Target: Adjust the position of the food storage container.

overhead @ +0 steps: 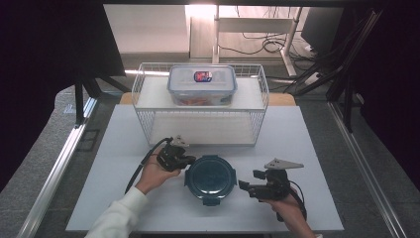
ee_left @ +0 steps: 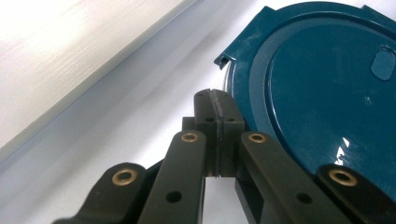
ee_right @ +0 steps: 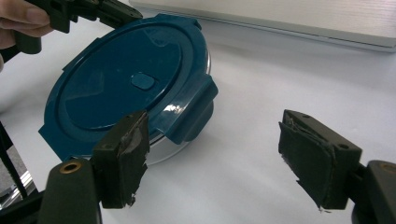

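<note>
Bare desk (overhead: 317,144) right and left of round blue-lidded container (overhead: 210,178); wire rack (overhead: 148,99) blocking the far side just behind.

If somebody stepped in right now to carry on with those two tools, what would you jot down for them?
Left hand-held gripper: jaws shut, empty, tips at the left rim of the round container's teal lid.
Right hand-held gripper: jaws open, nothing between them, just right of the container and apart from it.
Things: the container sits on the white table in front of the wire rack; a rectangular clip-lid box is on the rack's top shelf.
Done: the lid lies on the container; at least the flap nearest the right gripper hangs down over the rim.
Left: probably seeing to the other flaps; whether they are latched, I cannot tell.
</note>
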{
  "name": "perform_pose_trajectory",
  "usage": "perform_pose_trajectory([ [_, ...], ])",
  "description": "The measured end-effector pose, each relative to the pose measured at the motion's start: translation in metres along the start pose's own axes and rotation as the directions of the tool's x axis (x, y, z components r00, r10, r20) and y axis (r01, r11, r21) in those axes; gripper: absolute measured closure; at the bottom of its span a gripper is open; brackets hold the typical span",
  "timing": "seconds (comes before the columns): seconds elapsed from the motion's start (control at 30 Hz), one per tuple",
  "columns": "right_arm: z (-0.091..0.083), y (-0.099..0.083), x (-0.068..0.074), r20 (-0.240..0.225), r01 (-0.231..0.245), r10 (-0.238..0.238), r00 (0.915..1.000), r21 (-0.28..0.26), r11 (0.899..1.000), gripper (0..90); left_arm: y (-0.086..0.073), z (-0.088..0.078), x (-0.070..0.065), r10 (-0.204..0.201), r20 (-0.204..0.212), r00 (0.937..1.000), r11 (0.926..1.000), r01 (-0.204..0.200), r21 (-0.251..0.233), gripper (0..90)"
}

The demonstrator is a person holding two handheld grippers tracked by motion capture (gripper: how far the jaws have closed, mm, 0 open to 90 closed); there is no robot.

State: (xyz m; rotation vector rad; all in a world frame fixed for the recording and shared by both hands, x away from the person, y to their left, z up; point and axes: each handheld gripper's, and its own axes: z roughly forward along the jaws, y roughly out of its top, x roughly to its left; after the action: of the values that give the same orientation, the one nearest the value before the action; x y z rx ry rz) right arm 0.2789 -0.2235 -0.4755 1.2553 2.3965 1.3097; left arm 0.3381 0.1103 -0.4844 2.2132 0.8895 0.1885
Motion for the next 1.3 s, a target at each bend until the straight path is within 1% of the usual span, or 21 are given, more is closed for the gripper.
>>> perform_pose_trajectory([
  [0.07,-0.001,0.000,0.000,-0.003,0.003,-0.003,1.0000,-0.005,1.000,23.9,0.000,-0.005,0.000,-0.011,-0.014,0.9998,0.9997,0.011,-0.022,89.9],
  [0.13,-0.002,0.000,0.000,-0.003,0.007,-0.007,1.0000,-0.010,1.000,23.8,-0.001,-0.015,0.000,-0.033,-0.054,0.9980,0.9983,0.030,-0.050,89.8],
  [0.17,-0.002,0.000,0.000,-0.004,0.006,-0.006,1.0000,-0.015,1.000,23.8,-0.002,-0.021,0.002,-0.037,-0.064,0.9973,0.9973,0.032,-0.066,89.7],
  [0.2,-0.003,0.000,-0.001,-0.005,0.005,-0.005,1.0000,-0.018,1.000,23.8,-0.004,-0.029,0.002,-0.055,-0.060,0.9967,0.9948,0.050,-0.089,89.4],
  [0.27,-0.004,0.000,-0.002,-0.003,0.001,-0.001,1.0000,-0.025,1.000,23.8,-0.009,-0.041,0.001,-0.072,-0.049,0.9962,0.9903,0.065,-0.123,86.6],
  [0.33,-0.004,0.000,-0.003,-0.002,0.001,-0.001,1.0000,-0.029,1.000,23.8,-0.016,-0.052,-0.003,-0.095,-0.063,0.9935,0.9887,0.086,-0.122,80.8],
  [0.43,-0.005,0.000,-0.003,-0.002,0.000,0.000,1.0000,-0.027,1.000,23.7,-0.028,-0.065,-0.012,-0.128,-0.026,0.9915,0.9850,0.124,-0.121,65.9],
  [0.47,-0.005,0.000,-0.003,-0.003,0.001,-0.001,1.0000,-0.029,1.000,23.7,-0.032,-0.068,-0.015,-0.137,-0.031,0.9901,0.9827,0.132,-0.130,60.8],
  [0.5,-0.005,0.000,-0.002,-0.003,0.002,-0.002,1.0000,-0.030,1.000,23.7,-0.035,-0.070,-0.018,-0.136,-0.050,0.9895,0.9832,0.128,-0.130,56.4],
  [0.53,-0.004,0.000,-0.002,-0.001,0.005,-0.005,1.0000,-0.031,1.000,23.7,-0.036,-0.071,-0.019,-0.133,-0.063,0.9891,0.9854,0.125,-0.115,51.9],
  [0.57,-0.005,0.000,-0.002,-0.002,0.006,-0.006,1.0000,-0.030,1.000,23.6,-0.038,-0.073,-0.020,-0.124,-0.088,0.9884,0.9887,0.115,-0.096,46.8],
  [0.6,-0.005,0.000,-0.002,-0.001,0.010,-0.010,1.0000,-0.033,0.999,23.6,-0.039,-0.075,-0.021,-0.130,-0.099,0.9866,0.9876,0.120,-0.102,42.2],
  [0.67,-0.006,-0.001,-0.003,0.004,0.009,-0.009,1.0000,-0.039,0.999,23.6,-0.045,-0.080,-0.023,-0.152,-0.105,0.9828,0.9829,0.139,-0.120,38.7],
  [0.73,-0.008,-0.002,-0.004,0.009,0.005,-0.005,0.9999,-0.046,0.999,23.6,-0.051,-0.083,-0.024,-0.159,-0.129,0.9788,0.9801,0.141,-0.140,34.2],
  [0.83,-0.009,-0.001,-0.006,0.011,0.005,-0.005,0.9999,-0.052,0.999,23.6,-0.058,-0.085,-0.021,-0.187,-0.143,0.9718,0.9735,0.164,-0.159,28.4],
  [0.97,-0.009,-0.001,-0.005,0.020,0.009,-0.008,0.9998,-0.056,0.998,23.6,-0.063,-0.086,-0.014,-0.240,-0.143,0.9603,0.9616,0.214,-0.171,24.5],
  [1.03,-0.009,0.000,-0.005,0.018,0.014,-0.013,0.9998,-0.055,0.998,23.6,-0.064,-0.086,-0.013,-0.246,-0.161,0.9558,0.9605,0.218,-0.173,24.4],
  [1.07,-0.009,0.000,-0.005,0.017,0.015,-0.014,0.9998,-0.055,0.998,23.6,-0.065,-0.086,-0.012,-0.250,-0.163,0.9545,0.9598,0.222,-0.172,24.4],
  [1.1,-0.008,0.000,-0.006,0.014,0.014,-0.014,0.9998,-0.054,0.998,23.6,-0.065,-0.086,-0.011,-0.251,-0.157,0.9551,0.9598,0.225,-0.168,24.4],
  [1.2,-0.007,0.000,-0.006,0.014,0.011,-0.011,0.9998,-0.045,0.999,23.6,-0.066,-0.087,-0.010,-0.268,-0.161,0.9497,0.9552,0.241,-0.172,23.7],
  [1.3,-0.006,0.000,-0.006,0.020,0.012,-0.011,0.9997,-0.047,0.999,23.6,-0.066,-0.087,-0.009,-0.280,-0.161,0.9463,0.9516,0.252,-0.176,22.9],
])
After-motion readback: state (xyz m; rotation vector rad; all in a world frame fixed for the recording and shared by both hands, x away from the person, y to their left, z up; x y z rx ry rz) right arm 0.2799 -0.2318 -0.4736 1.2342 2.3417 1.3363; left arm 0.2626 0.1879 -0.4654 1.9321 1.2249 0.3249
